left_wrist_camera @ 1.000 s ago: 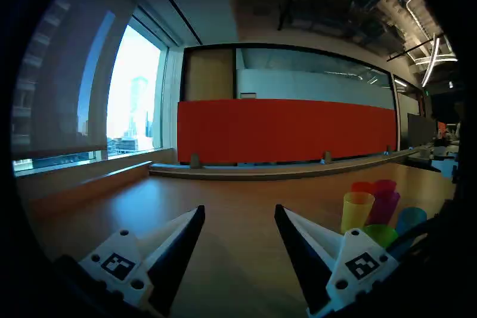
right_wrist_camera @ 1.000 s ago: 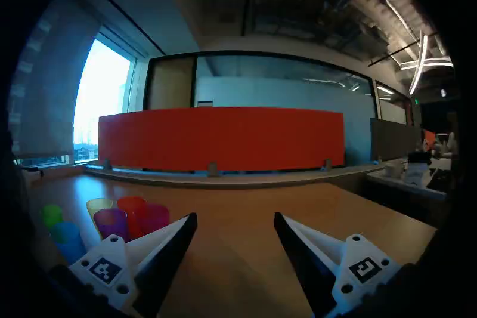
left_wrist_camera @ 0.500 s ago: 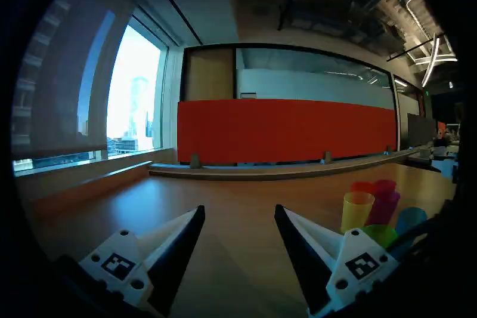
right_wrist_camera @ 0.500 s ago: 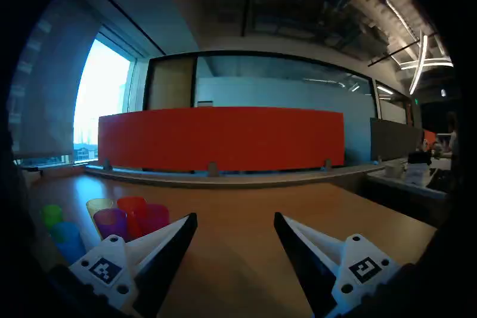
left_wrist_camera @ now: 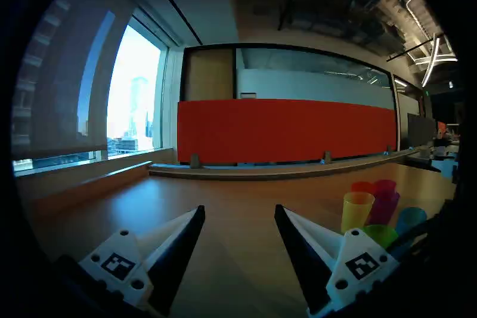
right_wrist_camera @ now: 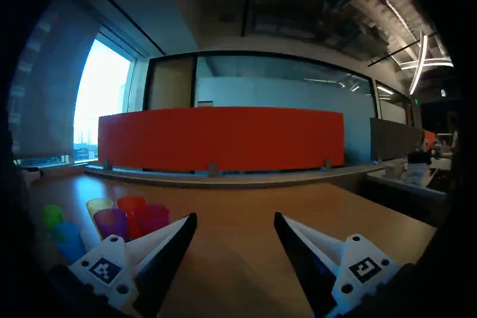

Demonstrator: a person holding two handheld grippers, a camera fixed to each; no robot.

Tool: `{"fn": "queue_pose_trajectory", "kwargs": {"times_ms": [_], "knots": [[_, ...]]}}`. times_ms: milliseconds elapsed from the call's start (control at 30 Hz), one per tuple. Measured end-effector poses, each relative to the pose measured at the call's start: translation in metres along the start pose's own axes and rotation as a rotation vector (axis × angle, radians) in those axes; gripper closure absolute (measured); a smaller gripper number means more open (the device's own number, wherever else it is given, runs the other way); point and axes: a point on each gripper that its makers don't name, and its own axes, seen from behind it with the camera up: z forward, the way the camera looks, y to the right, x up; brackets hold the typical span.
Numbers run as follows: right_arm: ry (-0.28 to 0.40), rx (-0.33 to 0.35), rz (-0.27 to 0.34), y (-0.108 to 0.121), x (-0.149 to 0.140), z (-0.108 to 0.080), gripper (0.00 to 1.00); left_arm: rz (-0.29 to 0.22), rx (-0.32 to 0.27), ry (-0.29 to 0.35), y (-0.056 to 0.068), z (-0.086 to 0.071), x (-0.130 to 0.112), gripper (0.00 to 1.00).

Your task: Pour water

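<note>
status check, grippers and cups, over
Left gripper open, empty. Right gripper open, empty. Coloured cups upright, clustered on the table, untouched.

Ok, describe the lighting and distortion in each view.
Left gripper view: the window is blown out, its frame bowed by the fisheye, the table dim. Right gripper view: same window glare, the red partition bowed along its top edge, cups in shade.
</note>
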Motion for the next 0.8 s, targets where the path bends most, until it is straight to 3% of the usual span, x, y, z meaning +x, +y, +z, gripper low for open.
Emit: {"fn": "queue_pose_trajectory", "kwargs": {"times_ms": [800], "knots": [[0.0,0.0,-0.001,-0.0003,0.0003,-0.0001,0.0,0.0,0.0,-0.002,-0.0016,-0.0013,0.0067,0.14]]}}
